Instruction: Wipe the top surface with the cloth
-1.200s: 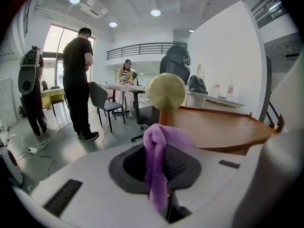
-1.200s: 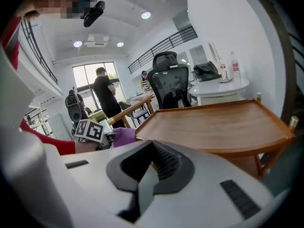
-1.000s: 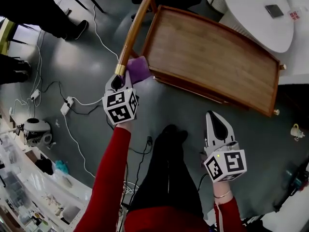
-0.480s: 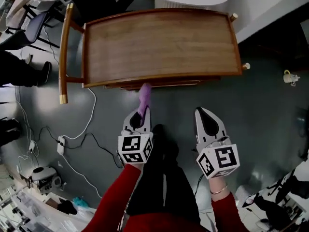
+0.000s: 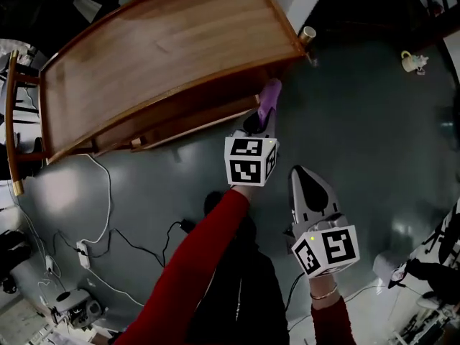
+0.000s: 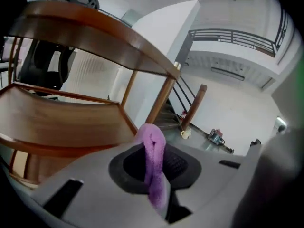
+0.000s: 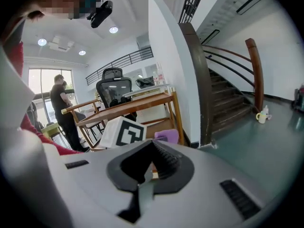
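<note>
Your left gripper (image 5: 260,123) is clamped on a purple terry cloth (image 5: 270,98); in the left gripper view the cloth (image 6: 153,151) runs as a folded strip between the jaws and stands up past their tips. In the head view the cloth sits at 12 o'clock from the gripper's marker cube, just beside the near right corner of the brown wooden two-shelf trolley (image 5: 165,49), below the rim of the top tray and not on its surface. The left gripper view puts the top tray (image 6: 95,32) at 11 o'clock and the lower shelf (image 6: 57,118) at 9 o'clock. Your right gripper (image 5: 306,180) hangs over the grey floor at 5 o'clock from the left one, well apart from the trolley; its jaws (image 7: 147,163) are together with nothing between them. A small white mug (image 5: 413,61) stands on the floor at 2 o'clock in the head view. White cables (image 5: 108,214) trail across the floor at 8 o'clock.
</note>
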`<state>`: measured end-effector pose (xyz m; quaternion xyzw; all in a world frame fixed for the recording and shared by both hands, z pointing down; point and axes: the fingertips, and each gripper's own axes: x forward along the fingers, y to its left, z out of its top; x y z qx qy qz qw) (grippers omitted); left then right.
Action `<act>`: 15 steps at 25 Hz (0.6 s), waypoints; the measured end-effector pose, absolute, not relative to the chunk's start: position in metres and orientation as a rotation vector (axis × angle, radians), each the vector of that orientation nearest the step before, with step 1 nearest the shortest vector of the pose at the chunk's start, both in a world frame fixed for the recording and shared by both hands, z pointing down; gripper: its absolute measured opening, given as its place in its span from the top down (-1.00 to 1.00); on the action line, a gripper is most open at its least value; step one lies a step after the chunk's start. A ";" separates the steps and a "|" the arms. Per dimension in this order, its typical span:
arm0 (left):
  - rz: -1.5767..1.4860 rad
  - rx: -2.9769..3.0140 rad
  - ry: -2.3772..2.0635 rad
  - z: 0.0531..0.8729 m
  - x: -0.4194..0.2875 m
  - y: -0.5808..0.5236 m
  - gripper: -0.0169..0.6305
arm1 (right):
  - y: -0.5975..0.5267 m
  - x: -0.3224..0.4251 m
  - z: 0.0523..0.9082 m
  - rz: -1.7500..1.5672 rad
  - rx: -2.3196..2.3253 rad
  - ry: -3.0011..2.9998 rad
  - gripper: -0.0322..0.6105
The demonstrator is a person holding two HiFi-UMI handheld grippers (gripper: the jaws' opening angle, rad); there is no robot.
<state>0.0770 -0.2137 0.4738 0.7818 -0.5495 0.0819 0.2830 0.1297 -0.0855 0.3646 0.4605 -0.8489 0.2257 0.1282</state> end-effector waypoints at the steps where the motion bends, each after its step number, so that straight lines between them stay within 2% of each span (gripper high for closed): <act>1: 0.229 2.101 -1.473 0.477 0.079 -0.223 0.79 | -0.086 0.132 0.368 0.654 1.341 -2.471 0.87; 9: 0.279 2.053 -1.582 0.503 0.041 -0.245 0.79 | -0.087 0.129 0.393 0.642 1.258 -2.502 0.87; 12: 0.207 1.985 -1.643 0.504 -0.008 -0.229 0.79 | -0.087 0.106 0.405 0.608 1.142 -2.541 0.87; 15: 0.105 1.858 -1.743 0.503 -0.091 -0.197 0.79 | -0.090 0.065 0.419 0.567 0.966 -2.612 0.87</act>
